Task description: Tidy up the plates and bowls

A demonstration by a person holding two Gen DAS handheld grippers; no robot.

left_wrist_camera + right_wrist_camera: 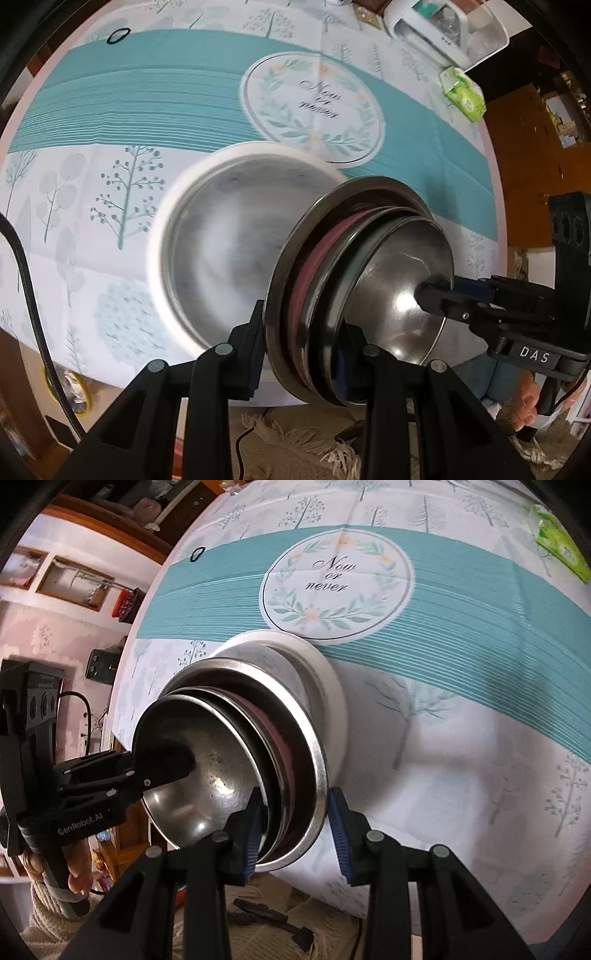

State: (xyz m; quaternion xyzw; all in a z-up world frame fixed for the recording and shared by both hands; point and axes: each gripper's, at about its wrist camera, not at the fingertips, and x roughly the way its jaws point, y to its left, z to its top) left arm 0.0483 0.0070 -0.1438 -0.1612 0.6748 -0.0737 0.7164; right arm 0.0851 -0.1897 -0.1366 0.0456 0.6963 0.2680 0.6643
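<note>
Both units pitched steeply down over the surface (110, 177), one each side of a nested stack of steel dishes (354, 280) held tilted on edge in the air. Left hand-held gripper (314, 339): jaws narrowed onto the stack's near rim, left pad on the outer face of the biggest plate, right finger mostly hidden behind the dishes. Right hand-held gripper (295, 830): left pad inside the rim; the blue right pad looks just off the outer plate, so contact there is unclear. Stack hangs just above a white-rimmed round tray (207, 236) resting on the patterned tablecloth (461, 627), partly masking it; tray is motion-blurred. A pink layer shows between the steel rims; exact dish count unreadable. Far edge of the surface: white plastic container (443, 29), green packet (463, 92), small black ring (118, 36). Fringed rug (295, 443) below, cut off by the fingers.
</note>
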